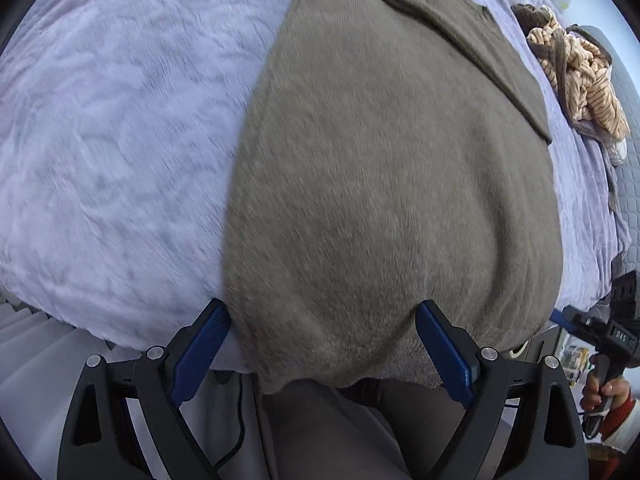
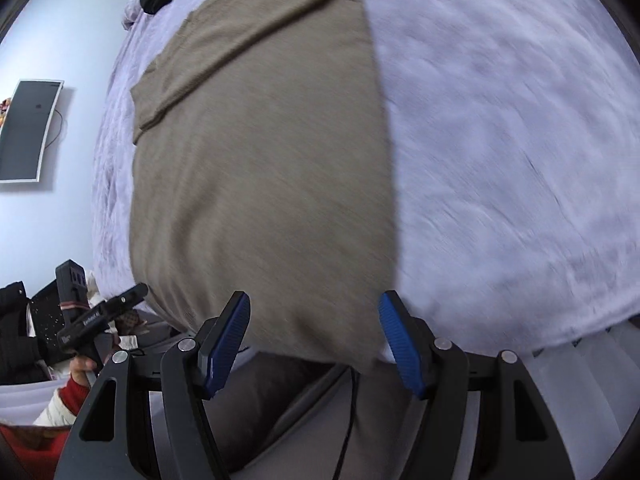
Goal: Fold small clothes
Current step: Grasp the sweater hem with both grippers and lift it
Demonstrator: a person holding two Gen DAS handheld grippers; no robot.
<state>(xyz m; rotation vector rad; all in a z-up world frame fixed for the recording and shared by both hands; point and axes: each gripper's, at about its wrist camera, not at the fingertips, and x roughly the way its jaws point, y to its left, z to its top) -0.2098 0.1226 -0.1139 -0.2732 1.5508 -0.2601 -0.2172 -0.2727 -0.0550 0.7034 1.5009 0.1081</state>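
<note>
Taupe knit garment (image 1: 380,184) lies flat at the bed's (image 1: 112,128) near edge, soft, light, floppy; my left gripper (image 1: 322,354) and right gripper (image 2: 314,338) stand open, empty, straddling its hem corners, the places to pinch.

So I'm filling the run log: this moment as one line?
step: fold sweater | sweater: flat on blanket, sleeve folded across | left gripper: open, at hem | right gripper: open, at hem

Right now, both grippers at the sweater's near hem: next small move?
Probably lower both and pinch the hem corners. The left gripper and right gripper are open, above the brown sweater, whose sleeve is already folded across.
</note>
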